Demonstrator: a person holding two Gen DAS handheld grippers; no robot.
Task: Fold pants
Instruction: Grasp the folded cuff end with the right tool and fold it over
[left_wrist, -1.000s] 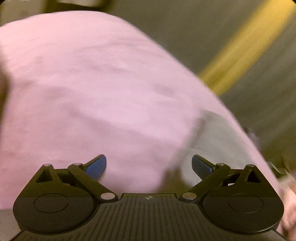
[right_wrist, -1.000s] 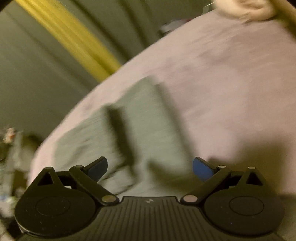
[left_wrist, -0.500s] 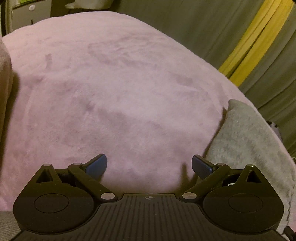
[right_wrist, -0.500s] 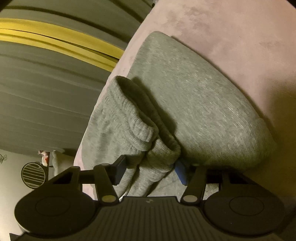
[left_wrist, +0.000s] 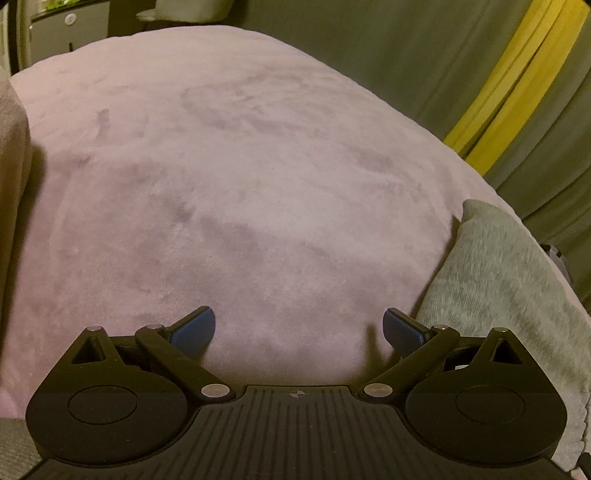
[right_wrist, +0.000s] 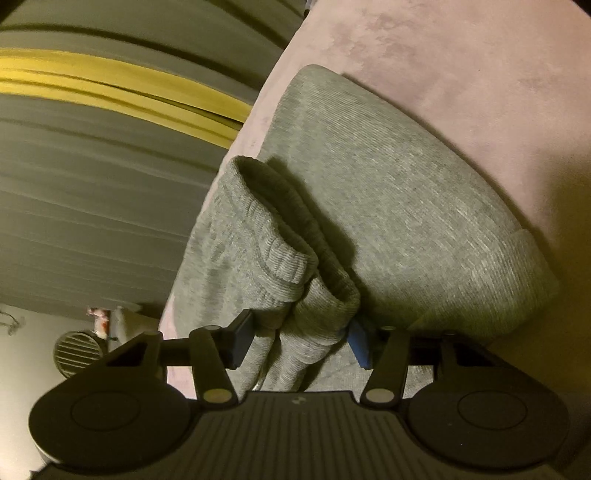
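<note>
Grey knit pants (right_wrist: 388, 206) lie folded on a pink blanket (right_wrist: 480, 74), near its edge. My right gripper (right_wrist: 301, 341) is shut on the bunched ribbed cuffs (right_wrist: 317, 306) of the pants, which stand up between its blue pads. In the left wrist view the pants (left_wrist: 509, 280) show as a grey fold at the right. My left gripper (left_wrist: 299, 326) is open and empty over the bare pink blanket (left_wrist: 221, 184), just left of the pants.
Grey curtains with a yellow stripe (left_wrist: 509, 77) hang beyond the blanket's edge. A round vent or fan (right_wrist: 75, 352) and small items sit at the lower left of the right wrist view. A beige cloth (left_wrist: 11, 166) lies at the left edge.
My right gripper moved in onto the pants and shut on the cuffs. My left gripper swung over the bare blanket and has settled, staying open.
</note>
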